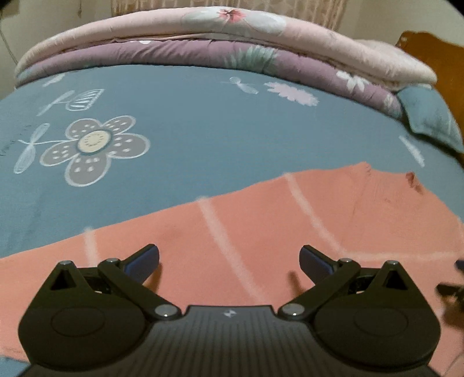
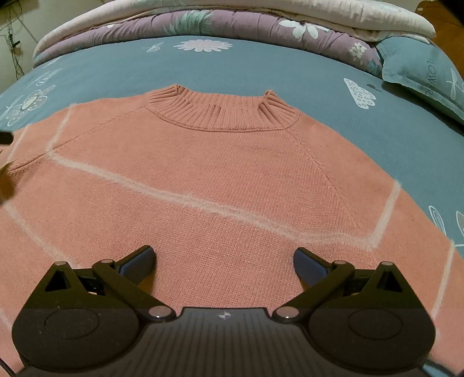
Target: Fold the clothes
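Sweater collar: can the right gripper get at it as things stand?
Probably yes. The right gripper is open over the flat sweater, and nothing lies between it and the collar straight ahead.

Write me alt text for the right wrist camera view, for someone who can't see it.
A pink knit sweater with thin pale stripes lies flat, ribbed collar away from the camera, on a blue flower-print bedsheet. The right gripper hovers open over the sweater's lower body, holding nothing. Folded quilts are stacked at the far edge of the bed.
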